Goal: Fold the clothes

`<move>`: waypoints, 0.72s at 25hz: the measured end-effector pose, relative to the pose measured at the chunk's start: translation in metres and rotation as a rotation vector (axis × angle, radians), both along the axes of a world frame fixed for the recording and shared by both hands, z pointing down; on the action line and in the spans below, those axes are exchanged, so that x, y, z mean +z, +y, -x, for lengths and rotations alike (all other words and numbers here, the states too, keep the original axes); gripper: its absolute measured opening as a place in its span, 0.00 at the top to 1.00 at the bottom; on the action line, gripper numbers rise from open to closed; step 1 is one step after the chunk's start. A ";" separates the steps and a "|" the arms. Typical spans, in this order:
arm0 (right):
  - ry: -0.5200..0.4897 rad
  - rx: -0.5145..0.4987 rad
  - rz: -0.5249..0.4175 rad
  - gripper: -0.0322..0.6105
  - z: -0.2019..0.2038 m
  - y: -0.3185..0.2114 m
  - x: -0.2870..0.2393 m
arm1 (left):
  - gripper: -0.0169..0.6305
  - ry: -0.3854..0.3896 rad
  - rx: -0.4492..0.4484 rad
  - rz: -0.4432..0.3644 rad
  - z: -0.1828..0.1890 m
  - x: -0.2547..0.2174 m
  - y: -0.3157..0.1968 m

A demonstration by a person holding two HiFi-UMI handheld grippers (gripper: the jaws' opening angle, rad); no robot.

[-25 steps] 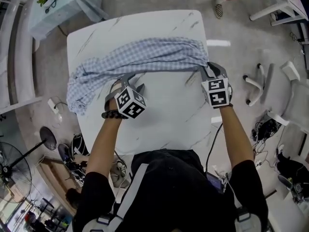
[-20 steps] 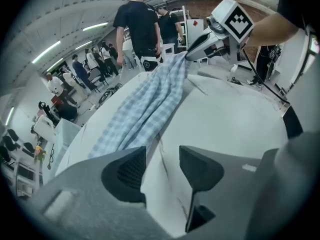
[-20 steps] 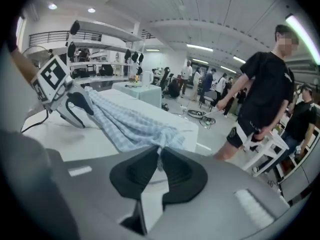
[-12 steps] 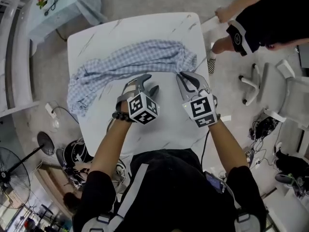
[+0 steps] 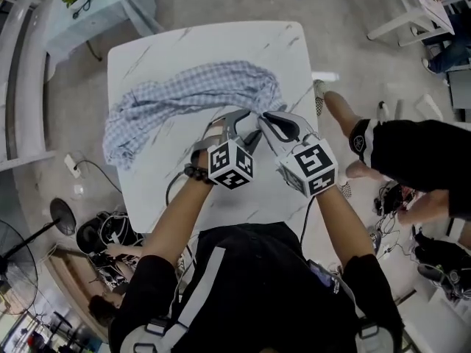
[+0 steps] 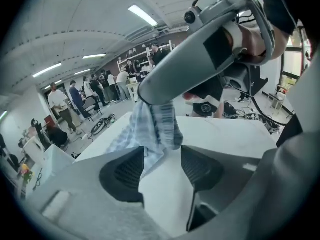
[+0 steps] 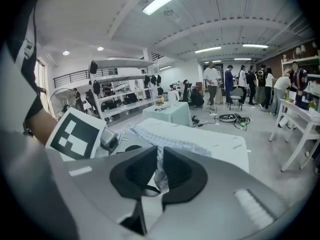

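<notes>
The garment [image 5: 191, 90] lies on the far half of the desk [image 5: 147, 190]. It runs from the left edge, which it overhangs, toward the right. The left claw [image 5: 243, 123] and right claw [image 5: 274, 123] sit side by side above the desk centre, just in front of the garment. The garment's right end is between the right claw's jaws, which have just closed on it. From there it hangs in line with the gap of the left claw, whose jaws have just opened wider. A second person [image 5: 412, 153] is on the floor right of the desk. A small table [image 5: 96, 9] stands beyond the far-left corner.
</notes>
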State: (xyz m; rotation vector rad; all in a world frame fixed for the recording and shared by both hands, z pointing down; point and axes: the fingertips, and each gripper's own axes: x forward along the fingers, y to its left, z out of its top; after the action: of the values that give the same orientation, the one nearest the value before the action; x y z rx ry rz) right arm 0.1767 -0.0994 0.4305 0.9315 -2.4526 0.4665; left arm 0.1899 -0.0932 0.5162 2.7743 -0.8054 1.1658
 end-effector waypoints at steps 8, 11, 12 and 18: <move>-0.018 0.048 0.038 0.89 -0.020 0.007 0.003 | 0.85 -0.019 0.018 -0.036 -0.013 0.003 0.004; -0.003 0.051 0.044 0.88 -0.030 0.010 0.008 | 0.86 -0.056 0.039 -0.050 -0.013 0.002 0.002; 0.005 0.050 0.046 0.88 -0.033 0.011 0.011 | 0.86 -0.069 0.045 -0.056 -0.012 0.002 0.001; 0.047 0.012 0.030 0.79 -0.042 0.015 0.022 | 0.90 -0.103 0.048 -0.038 0.000 0.005 0.001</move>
State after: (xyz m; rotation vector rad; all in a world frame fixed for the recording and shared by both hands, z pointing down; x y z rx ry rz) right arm 0.2185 -0.0846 0.4525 0.9357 -2.3930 0.4787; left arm 0.1895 -0.0927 0.5212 2.7981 -0.7814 1.3255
